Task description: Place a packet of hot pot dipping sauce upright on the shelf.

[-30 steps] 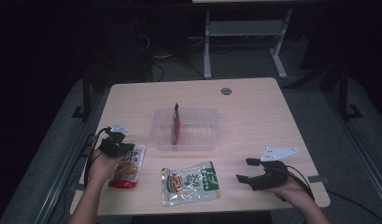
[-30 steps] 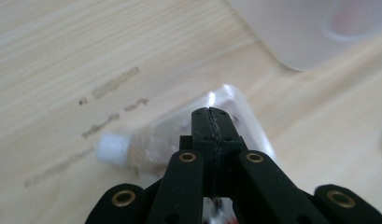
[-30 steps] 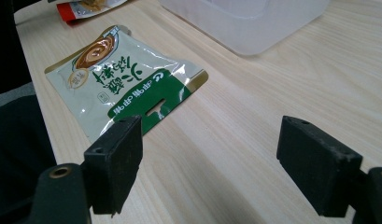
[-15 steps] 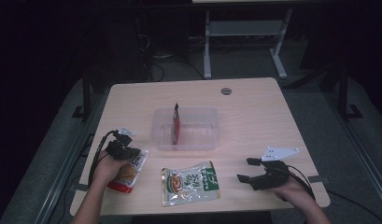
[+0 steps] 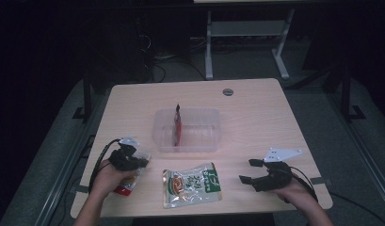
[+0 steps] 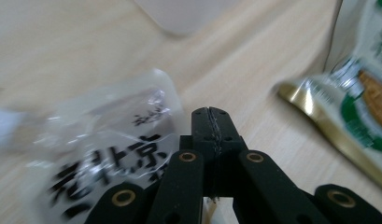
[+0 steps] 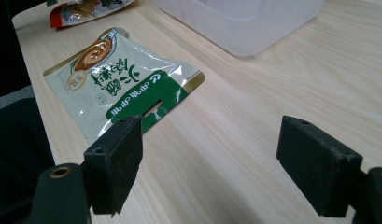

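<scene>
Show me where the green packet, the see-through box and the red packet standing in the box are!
green packet [image 5: 192, 184], high view, middle of its front
box [image 5: 204, 140], high view, near wall
red packet [image 5: 177, 126], high view, its upright edge inside the box

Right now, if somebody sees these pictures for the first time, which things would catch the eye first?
Probably the green and white packet, lying flat at the near edge of the table between the two hands. Behind it stands a clear plastic box with a red packet upright inside. At the near left, the left gripper has its jaws shut on a clear packet with black characters, while the right gripper rests open.
</scene>
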Available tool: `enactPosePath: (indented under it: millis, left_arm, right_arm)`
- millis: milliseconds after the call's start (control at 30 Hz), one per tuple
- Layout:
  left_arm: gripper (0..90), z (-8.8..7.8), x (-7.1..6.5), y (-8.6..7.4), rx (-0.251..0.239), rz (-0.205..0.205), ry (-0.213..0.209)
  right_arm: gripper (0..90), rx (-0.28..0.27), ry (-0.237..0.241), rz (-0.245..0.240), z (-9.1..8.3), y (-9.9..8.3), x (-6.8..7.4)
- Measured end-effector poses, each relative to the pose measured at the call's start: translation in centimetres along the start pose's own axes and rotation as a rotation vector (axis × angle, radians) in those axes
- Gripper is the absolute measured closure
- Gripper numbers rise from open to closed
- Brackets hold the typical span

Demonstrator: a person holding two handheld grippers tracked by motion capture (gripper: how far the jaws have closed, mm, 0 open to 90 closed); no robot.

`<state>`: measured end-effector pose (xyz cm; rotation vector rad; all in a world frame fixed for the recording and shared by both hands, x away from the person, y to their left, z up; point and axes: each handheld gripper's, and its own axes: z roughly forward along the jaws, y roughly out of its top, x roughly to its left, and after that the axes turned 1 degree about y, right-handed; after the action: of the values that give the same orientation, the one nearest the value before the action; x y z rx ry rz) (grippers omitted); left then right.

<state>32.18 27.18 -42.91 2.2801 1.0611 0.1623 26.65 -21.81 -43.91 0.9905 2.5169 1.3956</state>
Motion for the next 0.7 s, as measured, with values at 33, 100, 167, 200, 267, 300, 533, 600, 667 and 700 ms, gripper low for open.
enactPosePath:
  millis: [33, 100, 167, 200, 267, 300, 533, 600, 667, 700]
  left_arm:
    - [89.7, -0.6, 0.0, -0.3, -0.02, -0.019, 0.023]
    - [76.5, -1.5, 0.0, -1.2, -0.024, -0.044, 0.079]
    - [67.5, -1.9, 0.0, -2.2, -0.02, -0.063, 0.11]
    - [61.0, -2.0, -0.1, -2.7, -0.022, -0.088, 0.131]
    - [55.8, -2.2, -0.1, -3.3, -0.017, -0.098, 0.134]
    - [49.2, -2.5, -0.1, -3.9, -0.016, -0.114, 0.139]
    - [16.3, -2.1, 0.0, -5.3, 0.01, -0.149, 0.219]
    - [13.2, -1.6, 0.3, -5.4, 0.027, -0.151, 0.229]
    - [12.8, -1.2, 0.4, -5.5, 0.039, -0.156, 0.206]
    - [10.9, -1.2, 0.4, -5.5, 0.039, -0.156, 0.206]
  right_arm:
    - [22.0, -0.001, -0.001, 0.0, 0.0, 0.0, 0.0]
    - [22.0, -0.001, 0.0, 0.001, 0.0, 0.0, 0.0]
    - [22.0, 0.001, 0.001, 0.0, 0.1, 0.0, 0.0]
    - [22.0, 0.001, 0.002, -0.002, 0.1, 0.0, 0.0]
    - [22.0, 0.003, 0.002, -0.004, 0.1, 0.0, 0.0]
    - [22.0, 0.002, 0.0, -0.008, 0.1, 0.0, 0.0]
    - [22.0, 0.004, 0.0, -0.006, 0.2, 0.0, 0.0]
    - [22.0, 0.001, -0.001, -0.009, 0.1, 0.0, 0.0]
    - [22.0, 0.002, -0.001, -0.01, 0.1, 0.0, 0.0]
    - [22.0, 0.002, -0.001, -0.01, 0.1, 0.0, 0.0]
